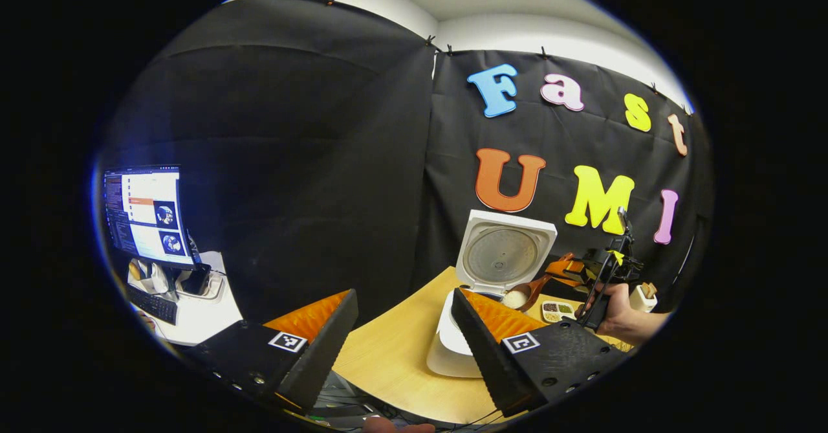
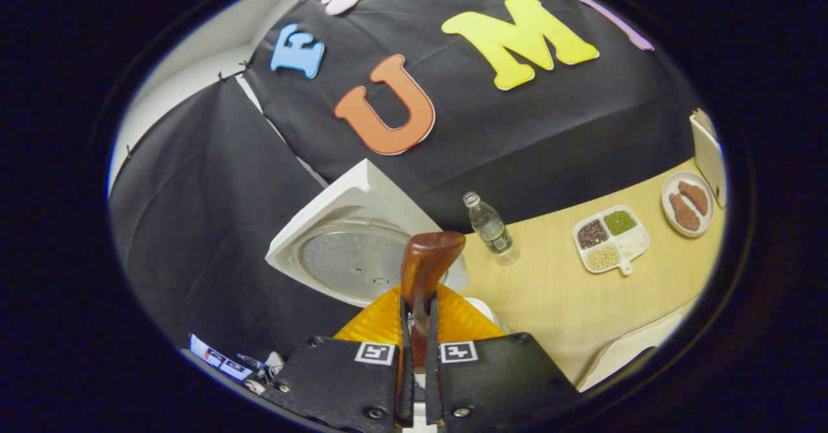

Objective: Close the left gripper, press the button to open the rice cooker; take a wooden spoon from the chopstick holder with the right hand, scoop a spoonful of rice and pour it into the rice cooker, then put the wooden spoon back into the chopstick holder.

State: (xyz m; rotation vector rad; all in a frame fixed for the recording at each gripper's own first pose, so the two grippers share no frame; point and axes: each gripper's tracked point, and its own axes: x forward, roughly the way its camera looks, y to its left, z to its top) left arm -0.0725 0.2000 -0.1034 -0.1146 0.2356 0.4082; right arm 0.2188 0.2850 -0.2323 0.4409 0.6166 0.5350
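Rice cooker [image 1: 453, 339] is standing on the wooden bench [image 1: 388, 355] with its lid [image 1: 503, 255] swung fully up, so the button step looks done. Left tool [image 1: 404, 336] is hanging back near the bench edge with its fingers spread wide apart, holding nothing.

Right tool [image 2: 418, 316] is clamping both fingers on the handle of the wooden spoon [image 2: 427, 258]. From the left gripper view the spoon [image 1: 524, 296] is carrying a heap of white rice [image 1: 515, 299] and hovering at the right rim of the open cooker, just under the raised lid; a hand [image 1: 614, 313] is gripping the tool behind it. In the right gripper view the bowl of the spoon is seen from behind, so the rice load cannot be judged there.

Step in hand, as I judge it: pouring the spoonful into the pot.

- Bringing the bowl over the middle of the pot opening before tipping, not at the rim, where grains would be spilling onto the bench
- Rolling the wrist slowly so the rice is sliding off the lip
- Keeping the spoon clear of the lid
- Holding the clamp firm; the handle is narrow and could be twisting between the fingers

Divided dish of grains [image 2: 610, 239], water bottle [image 2: 491, 228] and plate [image 2: 687, 203] are sitting well to the side
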